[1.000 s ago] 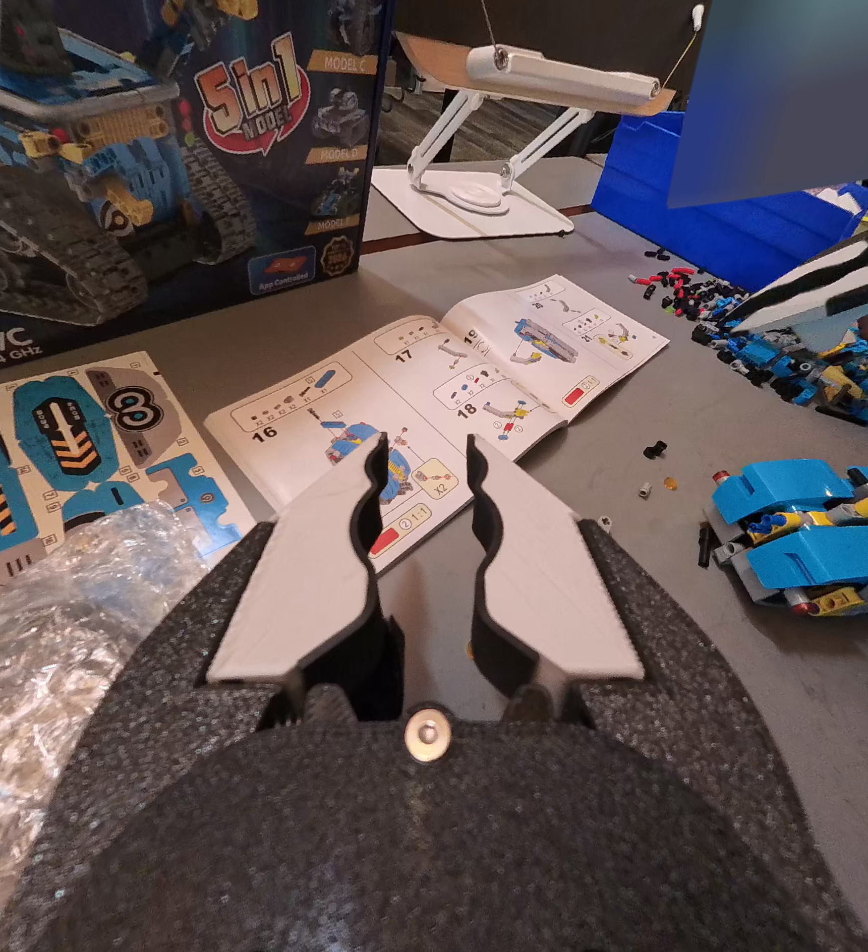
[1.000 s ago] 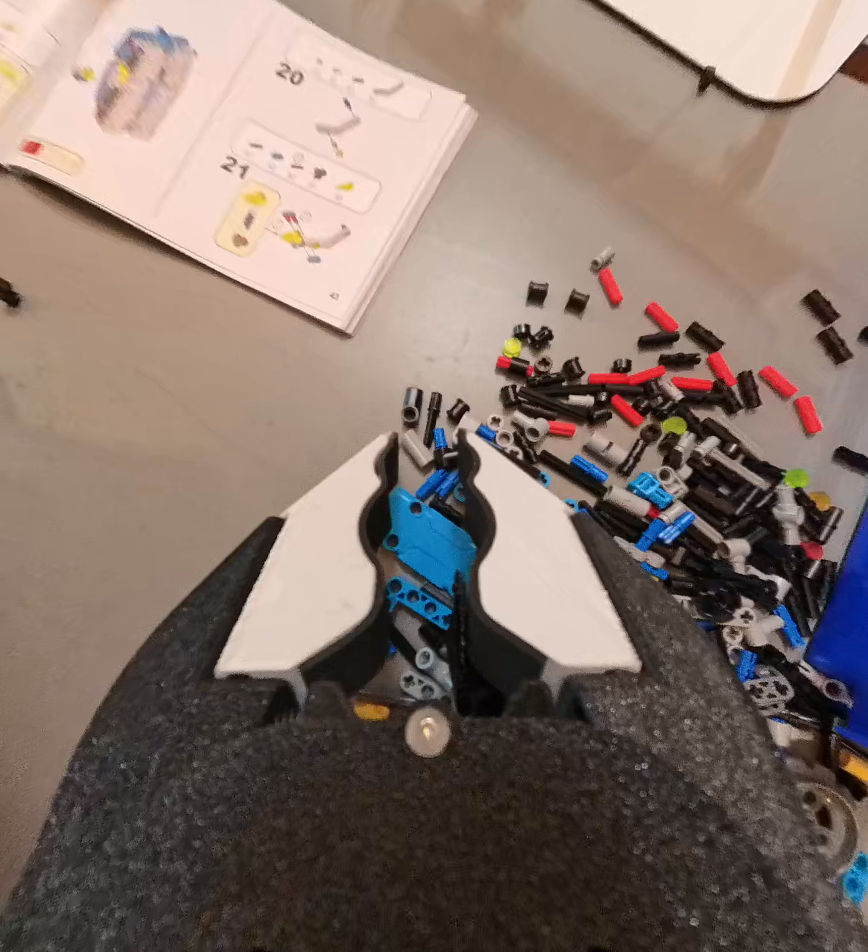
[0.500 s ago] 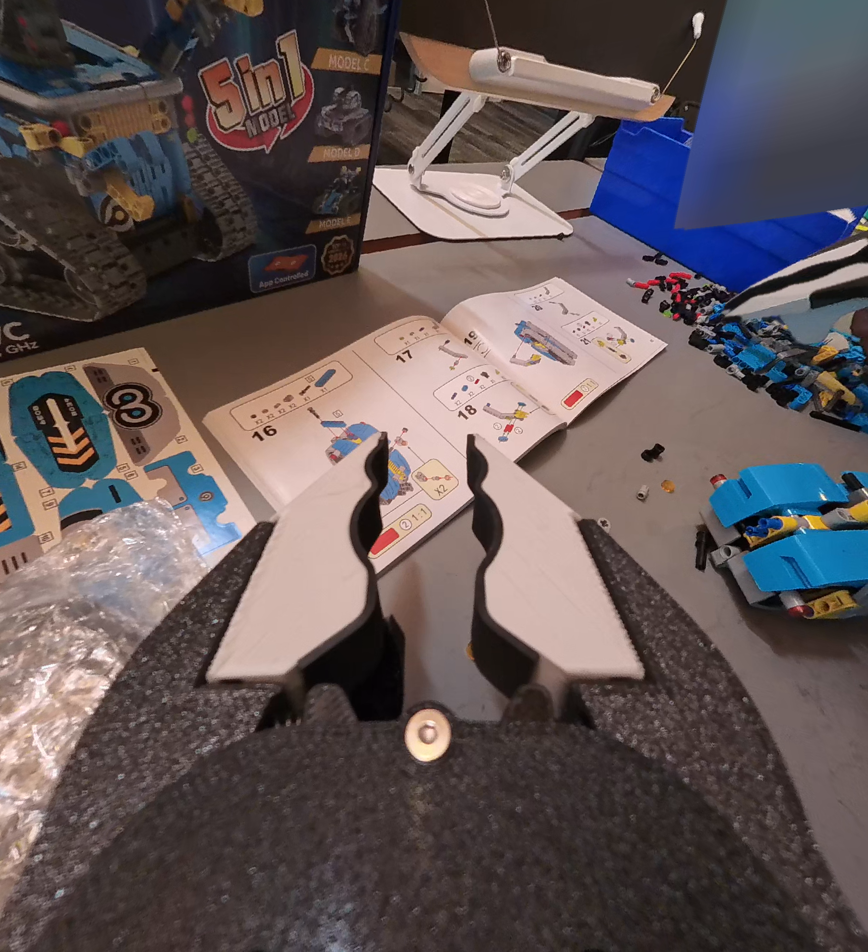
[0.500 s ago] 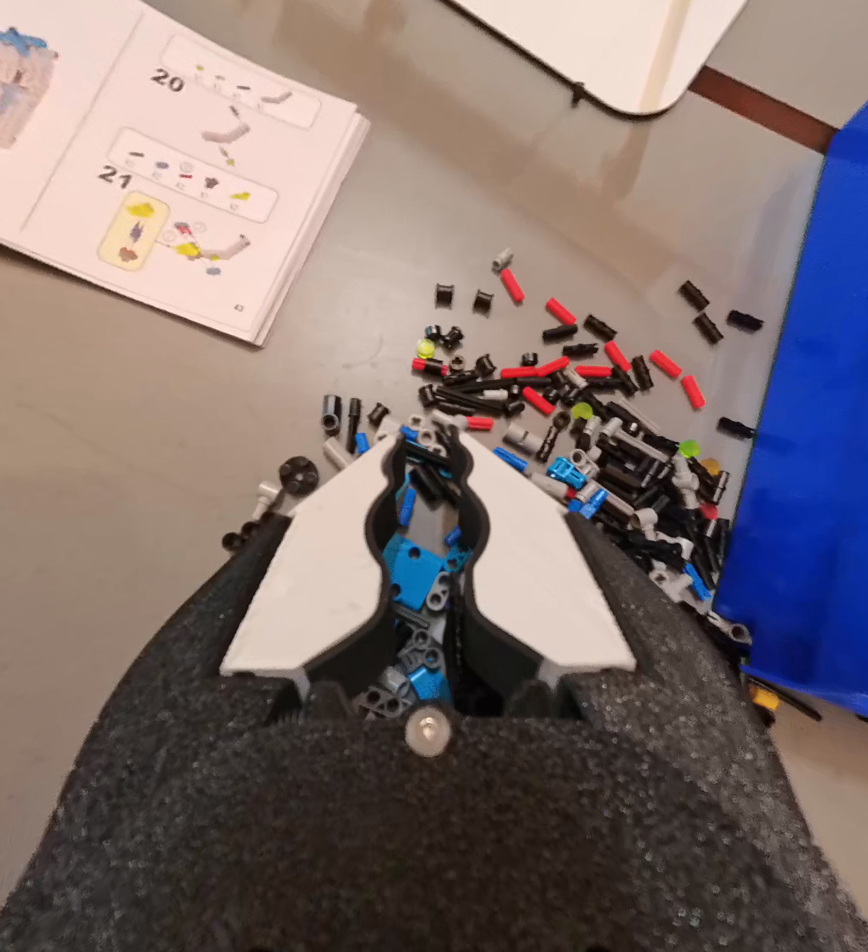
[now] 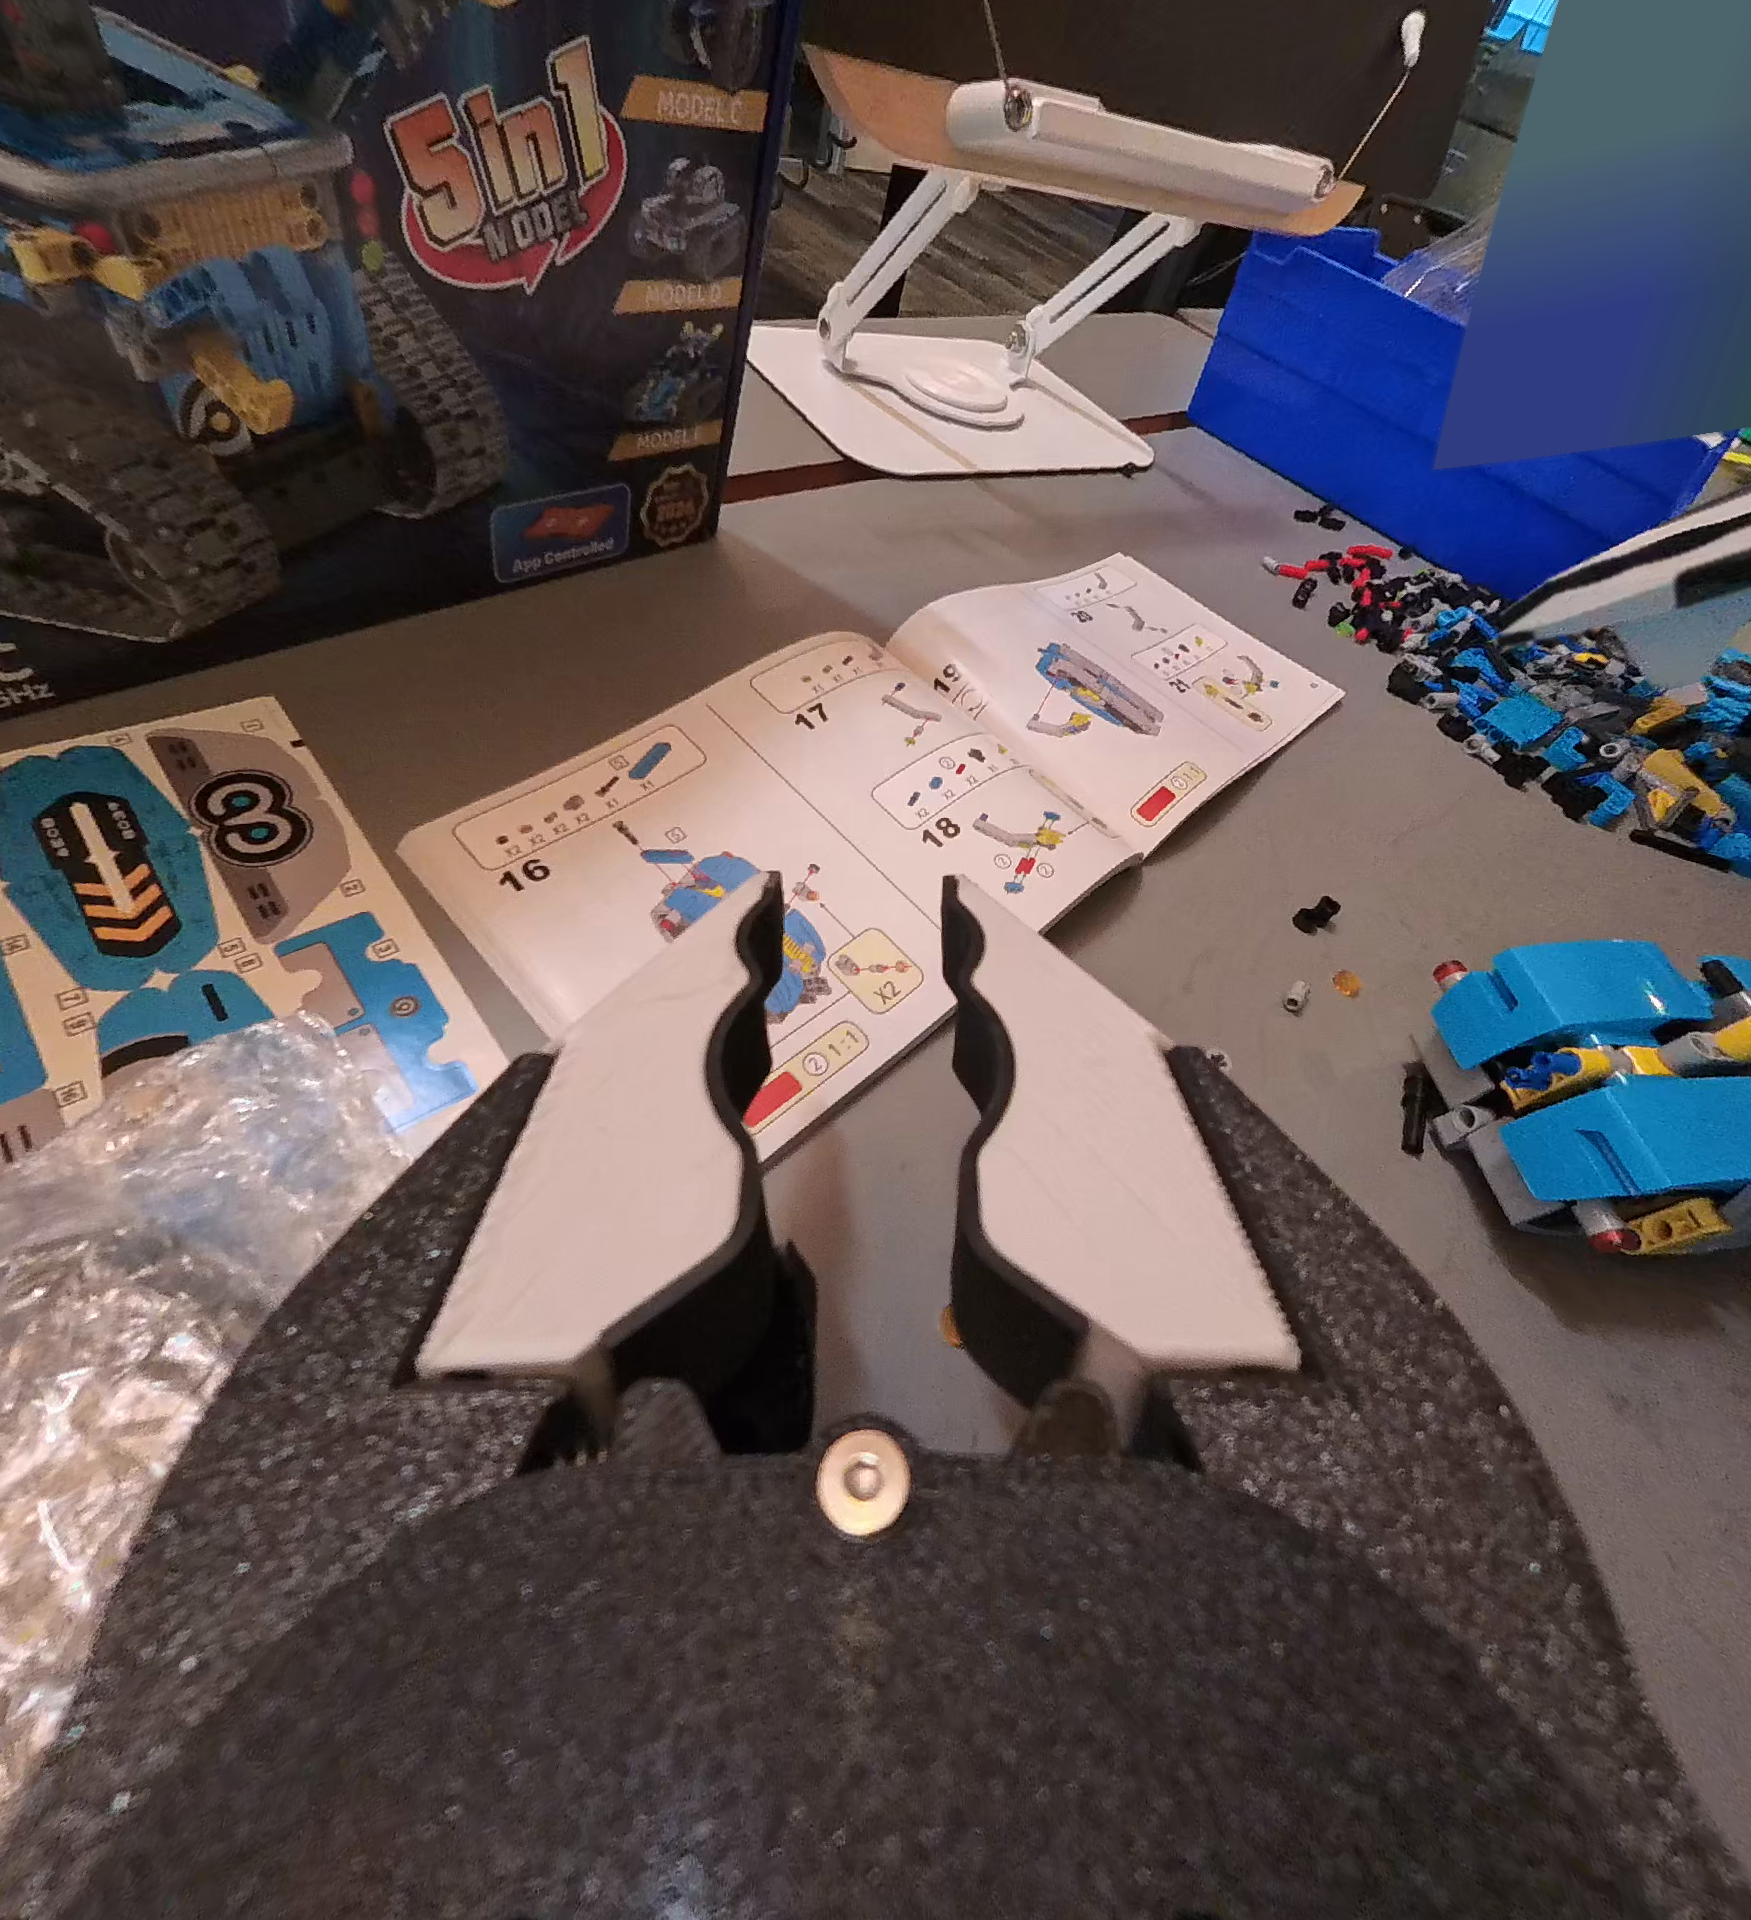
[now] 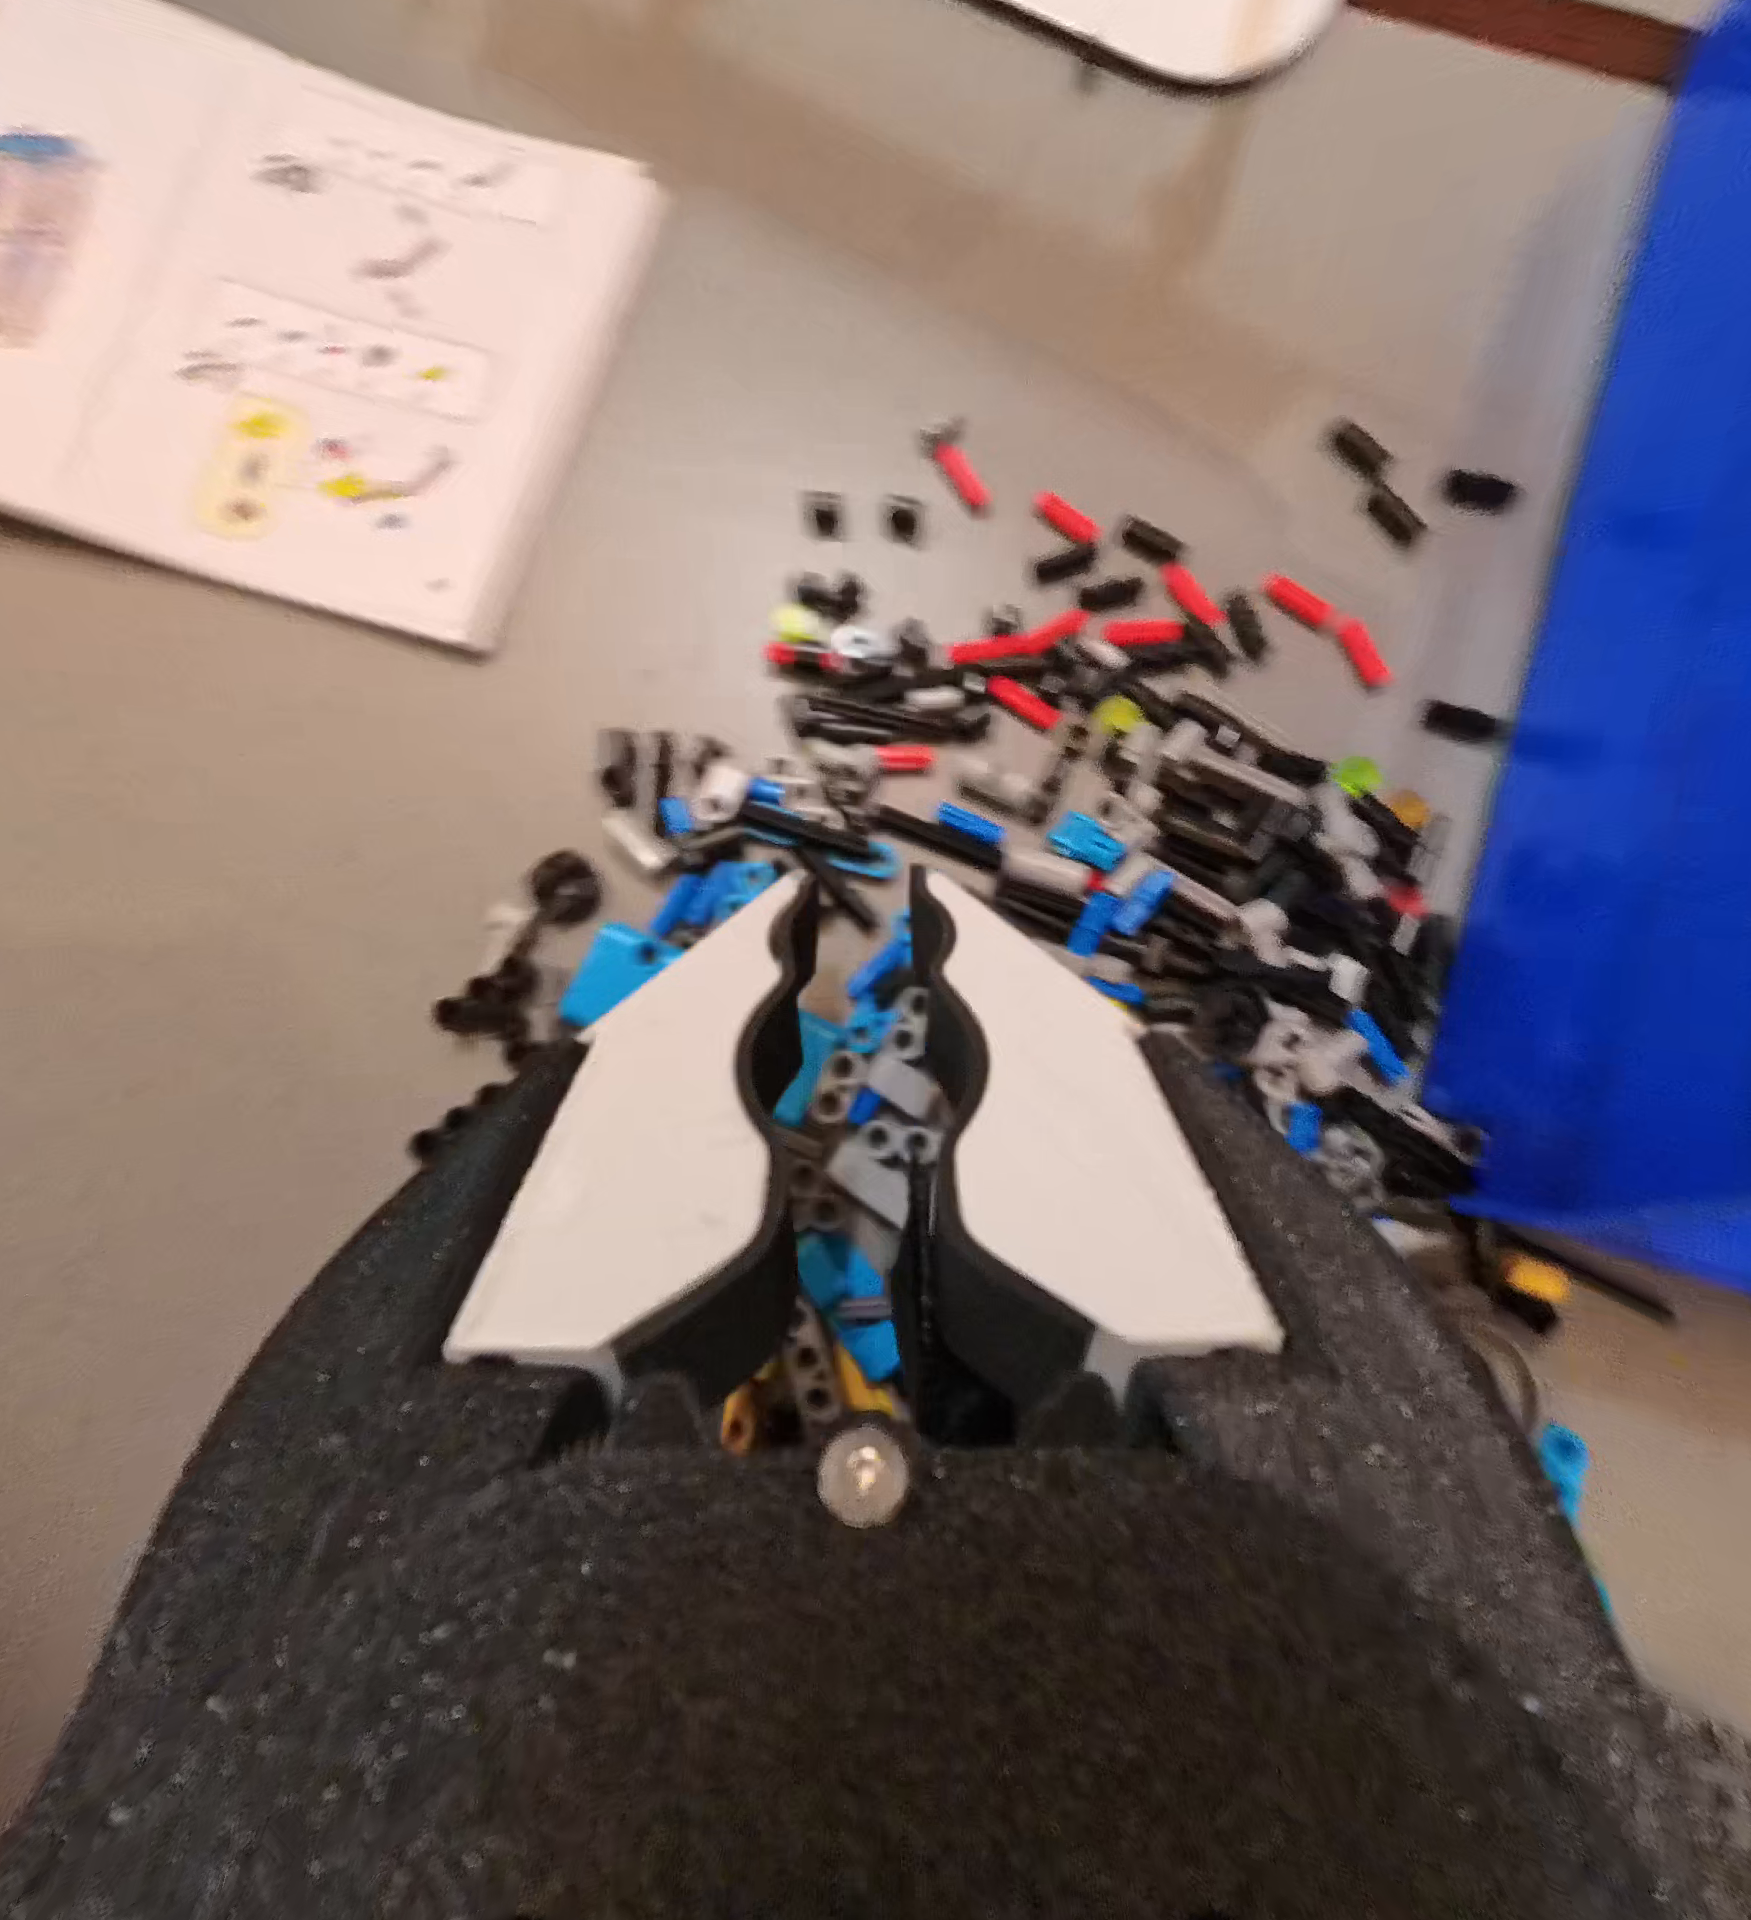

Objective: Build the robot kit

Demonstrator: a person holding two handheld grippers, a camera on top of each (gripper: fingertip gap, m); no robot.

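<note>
Sliding deeper over the pile of small bricks (image 6: 1110, 831) at 12 o'clock, right tongs (image 6: 858, 888) gape slightly, holding nothing; left tongs (image 5: 860, 894) hang half-open, empty, above the booklet (image 5: 850, 810).

1. A grey table (image 5: 1370, 852) fills the foreground, its surface faintly reflective
2. A brown strip (image 5: 809, 480) runs across it at a seam
3. Beyond the table the room is dark, with patterned flooring (image 5: 954, 260) dimly visible
</note>
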